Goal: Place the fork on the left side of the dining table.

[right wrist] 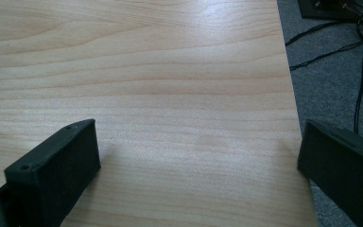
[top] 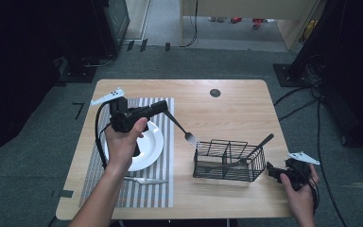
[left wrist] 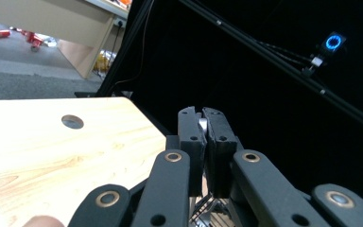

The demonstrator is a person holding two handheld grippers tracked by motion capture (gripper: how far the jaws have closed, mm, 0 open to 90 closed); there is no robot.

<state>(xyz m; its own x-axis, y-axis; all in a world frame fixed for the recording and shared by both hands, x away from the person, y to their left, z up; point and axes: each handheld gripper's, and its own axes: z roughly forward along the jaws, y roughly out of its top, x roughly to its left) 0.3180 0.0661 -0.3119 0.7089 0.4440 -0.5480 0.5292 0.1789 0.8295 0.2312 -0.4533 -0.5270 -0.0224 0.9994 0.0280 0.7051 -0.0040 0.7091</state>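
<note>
Pale wood-grain table (top: 236, 101), black wire basket (top: 229, 161), slim metal fork (top: 185, 131).

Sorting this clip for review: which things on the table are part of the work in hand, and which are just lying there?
In the job:
- fork, clamped in the left gripper, tines at the basket
- black wire basket, with a dark utensil leaning in it

Lying about:
- white plate
- striped placemat
- knife in front of the plate
- right gripper, open, resting on the table
</note>
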